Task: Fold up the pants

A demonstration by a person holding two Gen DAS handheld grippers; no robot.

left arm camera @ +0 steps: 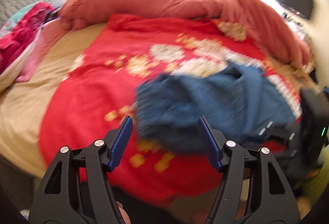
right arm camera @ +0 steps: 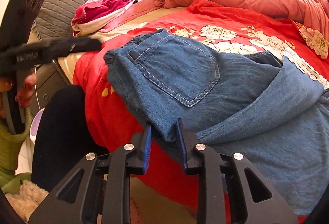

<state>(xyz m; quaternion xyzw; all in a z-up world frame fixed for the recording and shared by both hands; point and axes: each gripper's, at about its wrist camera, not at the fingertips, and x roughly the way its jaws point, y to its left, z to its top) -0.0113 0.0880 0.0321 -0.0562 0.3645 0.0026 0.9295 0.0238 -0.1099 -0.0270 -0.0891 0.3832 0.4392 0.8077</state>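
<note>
Denim pants lie bunched, partly doubled over, on red bedspread — fold approx half done, needs squaring; left gripper apart & empty, right gripper slightly apart w/ cloth edge between pads, not pinched.

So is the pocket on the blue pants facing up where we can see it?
Yes, in the right wrist view the stitched back pocket lies on top of the blue pants, facing up on the red flowered bedspread.

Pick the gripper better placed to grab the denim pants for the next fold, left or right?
Right. The right gripper has a fold of the denim pants between its slightly parted fingers. The left gripper is open, with nothing between its fingers, beside the pants' edge.
</note>
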